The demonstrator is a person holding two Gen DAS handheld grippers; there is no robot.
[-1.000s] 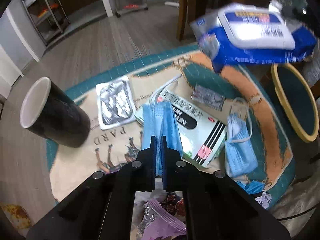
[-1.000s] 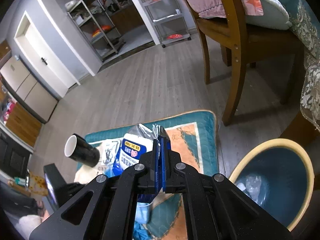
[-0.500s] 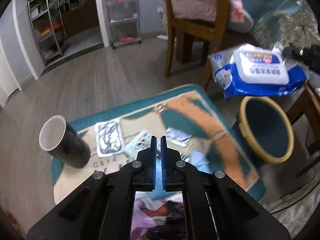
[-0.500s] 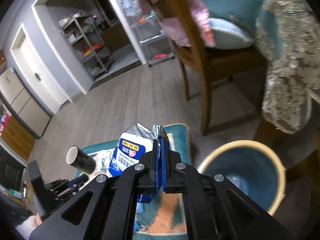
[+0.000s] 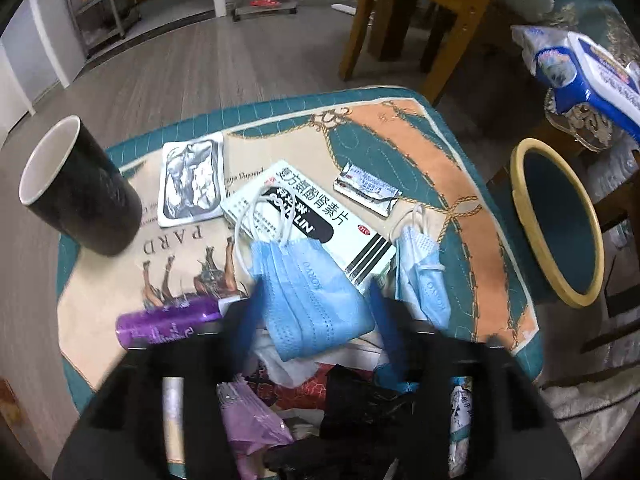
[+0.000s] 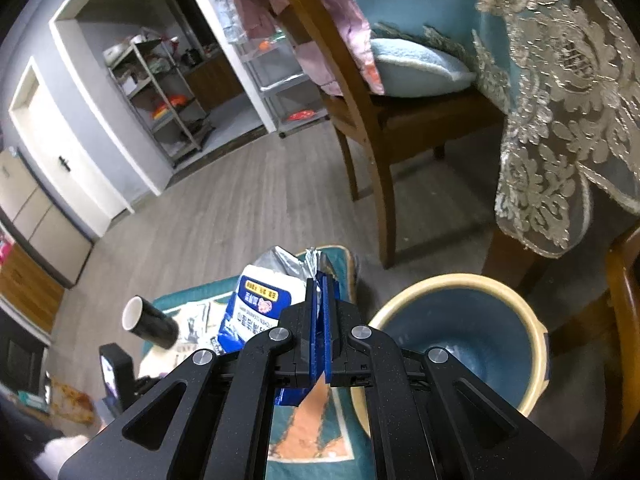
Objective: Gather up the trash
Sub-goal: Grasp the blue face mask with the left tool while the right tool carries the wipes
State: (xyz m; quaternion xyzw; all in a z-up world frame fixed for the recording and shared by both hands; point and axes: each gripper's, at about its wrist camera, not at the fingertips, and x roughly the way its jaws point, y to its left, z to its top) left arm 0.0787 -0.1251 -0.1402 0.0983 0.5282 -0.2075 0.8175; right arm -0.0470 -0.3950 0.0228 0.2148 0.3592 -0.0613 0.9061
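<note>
Blue pleated face mask point(image 5: 310, 304) lies right between the spread fingers of the left hand-held gripper point(image 5: 314, 316), its long axis running away from the gripper toward the medicine box point(image 5: 308, 220) it partly covers. That left one is wide open and clearly the nearer. The right hand-held gripper point(image 6: 322, 292) is clamped on a wet-wipes pack point(image 6: 260, 308), held up just beside the yellow-rimmed bin point(image 6: 536, 344), so my guess is a drop there.

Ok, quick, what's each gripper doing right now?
Left gripper: open, jaws spread either side of the pleated blue face mask, not gripping it.
Right gripper: shut on the blue-and-white plastic wipes pack, beside the yellow-rimmed blue bin.
</note>
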